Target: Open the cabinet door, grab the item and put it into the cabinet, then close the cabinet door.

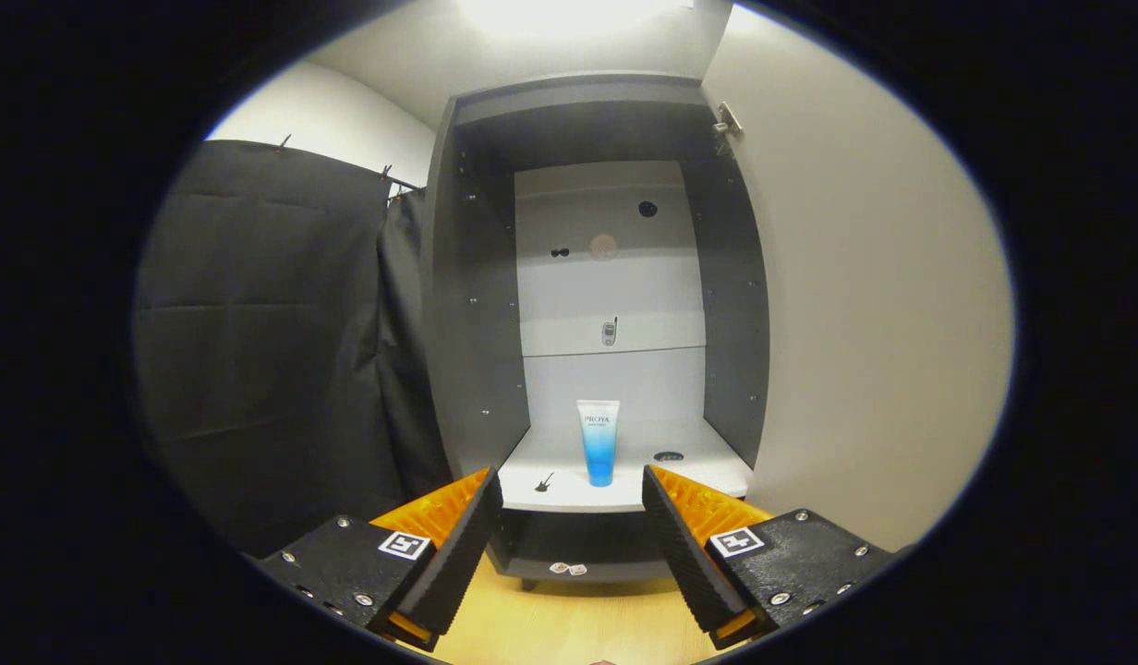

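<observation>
Jaws wide apart, empty; gripper [572,517] before one tube [598,441] in open cabinet [467,305].

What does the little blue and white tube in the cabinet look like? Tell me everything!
The tube is a squeeze tube, the soft plastic kind by its look. It is white at its wide, flat top and fades to bright blue lower down, ending in a blue cap. It stands upright on that cap, alone near the middle of the white shelf in the open cabinet. Only the shelf touches it. It is beyond the tool, whose fingers are spread open with nothing between them.
</observation>
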A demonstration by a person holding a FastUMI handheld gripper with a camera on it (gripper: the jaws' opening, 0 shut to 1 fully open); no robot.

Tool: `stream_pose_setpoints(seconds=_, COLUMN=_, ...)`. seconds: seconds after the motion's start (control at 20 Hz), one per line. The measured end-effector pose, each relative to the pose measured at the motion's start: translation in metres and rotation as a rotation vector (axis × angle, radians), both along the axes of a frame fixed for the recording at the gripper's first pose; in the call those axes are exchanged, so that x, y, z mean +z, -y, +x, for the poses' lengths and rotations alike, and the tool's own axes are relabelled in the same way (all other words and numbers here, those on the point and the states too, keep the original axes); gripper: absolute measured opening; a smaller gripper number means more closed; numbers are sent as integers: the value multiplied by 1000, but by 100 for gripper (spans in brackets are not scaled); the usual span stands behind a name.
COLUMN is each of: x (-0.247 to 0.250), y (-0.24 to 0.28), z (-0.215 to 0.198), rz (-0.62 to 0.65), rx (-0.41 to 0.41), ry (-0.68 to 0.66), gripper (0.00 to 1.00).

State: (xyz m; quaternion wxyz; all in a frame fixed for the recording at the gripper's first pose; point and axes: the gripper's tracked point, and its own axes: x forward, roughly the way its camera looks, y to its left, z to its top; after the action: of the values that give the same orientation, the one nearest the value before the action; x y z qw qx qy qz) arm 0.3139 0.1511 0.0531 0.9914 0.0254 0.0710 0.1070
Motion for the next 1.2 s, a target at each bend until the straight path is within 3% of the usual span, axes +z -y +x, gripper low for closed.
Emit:
stream_pose_setpoints(seconds=0.5, x=6, y=39, z=-135, rz=-38, rx=92, ry=-19, gripper=94)
stream_pose_setpoints(seconds=0.85, x=35, y=82, z=-193, rz=-34, rx=117, ry=26, gripper=94)
stream_pose_setpoints(seconds=1.2, x=54, y=163, z=-207, rz=174, rx=10, ry=-48, gripper=94)
